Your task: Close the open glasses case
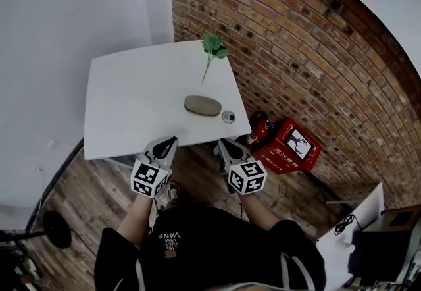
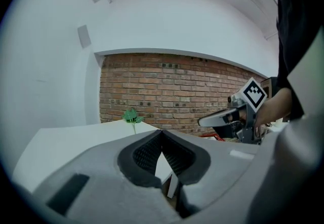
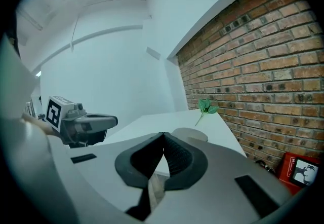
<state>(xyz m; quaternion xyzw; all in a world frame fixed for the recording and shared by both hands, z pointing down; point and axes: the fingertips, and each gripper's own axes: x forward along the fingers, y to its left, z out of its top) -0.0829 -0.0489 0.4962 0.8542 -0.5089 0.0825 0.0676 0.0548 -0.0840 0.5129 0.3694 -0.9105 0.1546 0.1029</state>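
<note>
Seen from the head view, the left gripper (image 1: 170, 142) hangs over the near edge of the white square bench (image 1: 125, 99), toward 6 o'clock of the top. Its dark ribbed fingers are pressed together with nothing between them. At about 1 o'clock from it, in the right half of the bench, lies the grey-brown oval glasses case (image 1: 202, 105), flat and low. No raised lid shows, so it reads as already shut, though it is too small here to check the seam. Beyond the case at 12 o'clock a green leafy sprig (image 1: 212, 50) lies near the far edge. The right gripper (image 1: 223, 143) hangs at 5 o'clock of the case and apart from it, its fingers likewise closed and empty. A small round silvery object (image 1: 228, 116) sits just beside the case at 4 o'clock. By my judgement, either the closing is done or the approach has not begun. The next move calls for checking the lid and, if it is ajar, pressing it down with one closed fingertip while the other steadies the base.
</note>
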